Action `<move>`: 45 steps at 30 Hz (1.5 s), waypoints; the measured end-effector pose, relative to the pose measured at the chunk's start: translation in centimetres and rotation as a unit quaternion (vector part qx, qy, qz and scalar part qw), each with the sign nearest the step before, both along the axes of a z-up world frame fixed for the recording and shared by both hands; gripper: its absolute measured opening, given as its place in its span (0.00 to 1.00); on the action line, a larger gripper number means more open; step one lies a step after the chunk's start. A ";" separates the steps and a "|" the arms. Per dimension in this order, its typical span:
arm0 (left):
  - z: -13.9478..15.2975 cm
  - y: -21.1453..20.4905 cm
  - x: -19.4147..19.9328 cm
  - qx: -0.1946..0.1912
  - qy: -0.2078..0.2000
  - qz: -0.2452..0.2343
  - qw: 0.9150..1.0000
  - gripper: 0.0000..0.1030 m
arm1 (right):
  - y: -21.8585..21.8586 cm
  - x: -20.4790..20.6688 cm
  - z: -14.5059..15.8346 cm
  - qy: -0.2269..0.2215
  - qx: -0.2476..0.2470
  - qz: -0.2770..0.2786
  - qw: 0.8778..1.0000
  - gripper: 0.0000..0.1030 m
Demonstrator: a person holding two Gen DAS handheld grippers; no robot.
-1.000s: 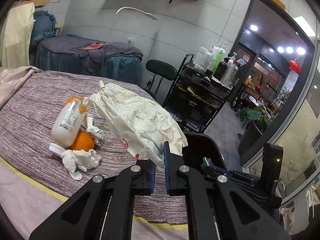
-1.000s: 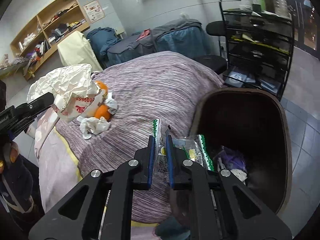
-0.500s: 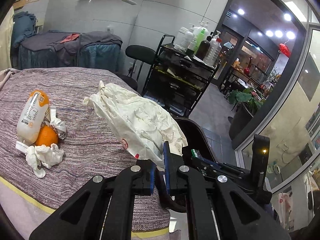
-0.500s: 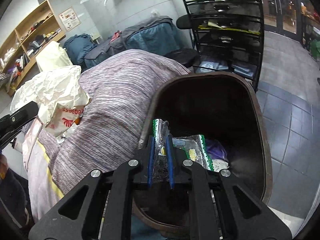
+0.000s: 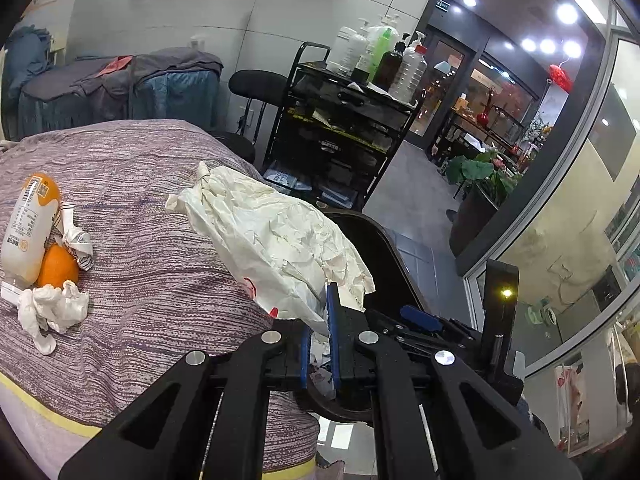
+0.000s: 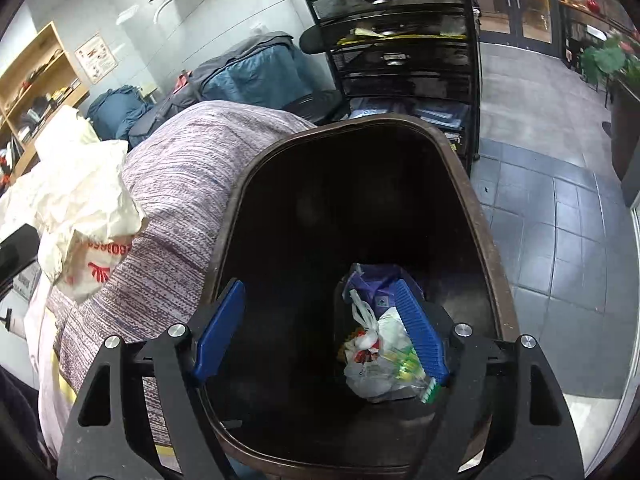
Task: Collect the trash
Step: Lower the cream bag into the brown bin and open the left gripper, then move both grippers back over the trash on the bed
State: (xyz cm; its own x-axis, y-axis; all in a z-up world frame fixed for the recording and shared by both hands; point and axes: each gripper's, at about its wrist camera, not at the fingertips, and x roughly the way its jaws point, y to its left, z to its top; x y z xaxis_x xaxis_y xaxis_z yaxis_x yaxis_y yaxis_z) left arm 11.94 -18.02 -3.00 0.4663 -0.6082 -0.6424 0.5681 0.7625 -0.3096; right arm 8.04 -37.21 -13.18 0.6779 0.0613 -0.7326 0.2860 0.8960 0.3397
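Note:
My left gripper (image 5: 320, 320) is shut on a crumpled cream paper bag (image 5: 276, 240) with red print, held above the bed's edge beside the dark brown bin (image 5: 384, 248). The same bag (image 6: 88, 220) shows at the left of the right wrist view. My right gripper (image 6: 316, 328) hangs over the bin's mouth (image 6: 360, 208), its jaws opening wide with nothing between the pads. The green-edged snack wrapper (image 6: 408, 364) lies at the bottom of the bin among a white plastic bag (image 6: 372, 356) and a purple pack (image 6: 376, 284).
On the purple striped bedcover (image 5: 152, 264) lie a white bottle with an orange cap end (image 5: 28, 224), an orange (image 5: 58, 270), a crumpled label (image 5: 78, 240) and a wad of tissue (image 5: 48, 308). A black cart (image 5: 340, 128) with bottles stands behind the bin.
The right gripper moved over the bin, opened and let go of the snack wrapper, which now lies inside. The left gripper carried the paper bag rightward toward the bin.

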 end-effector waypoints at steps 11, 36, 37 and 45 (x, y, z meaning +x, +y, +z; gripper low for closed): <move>-1.4 -3.3 -0.1 0.021 0.010 -0.036 0.999 0.07 | -2.0 -1.9 1.8 -0.029 -0.020 -0.050 0.998 0.80; -6.0 -8.1 0.4 0.087 0.029 -0.076 0.993 0.41 | -6.1 -4.8 3.2 -0.068 -0.016 -0.152 0.986 0.82; -5.9 -8.0 0.4 0.086 0.025 -0.071 0.993 0.49 | -6.1 -4.9 3.2 -0.068 -0.016 -0.152 0.986 0.82; -4.2 -6.9 -0.5 0.059 -0.009 -0.051 0.997 0.82 | -5.8 -4.8 3.5 -0.070 -0.017 -0.151 0.986 0.83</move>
State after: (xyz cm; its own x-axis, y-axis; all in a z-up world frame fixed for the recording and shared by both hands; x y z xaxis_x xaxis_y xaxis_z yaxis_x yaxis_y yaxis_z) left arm 11.48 -24.89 -7.21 0.4175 -0.5734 -0.7049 0.6497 0.7307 -0.2096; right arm 3.23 -43.00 -9.72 0.7560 -0.1808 -0.6291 0.4934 0.7890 0.3661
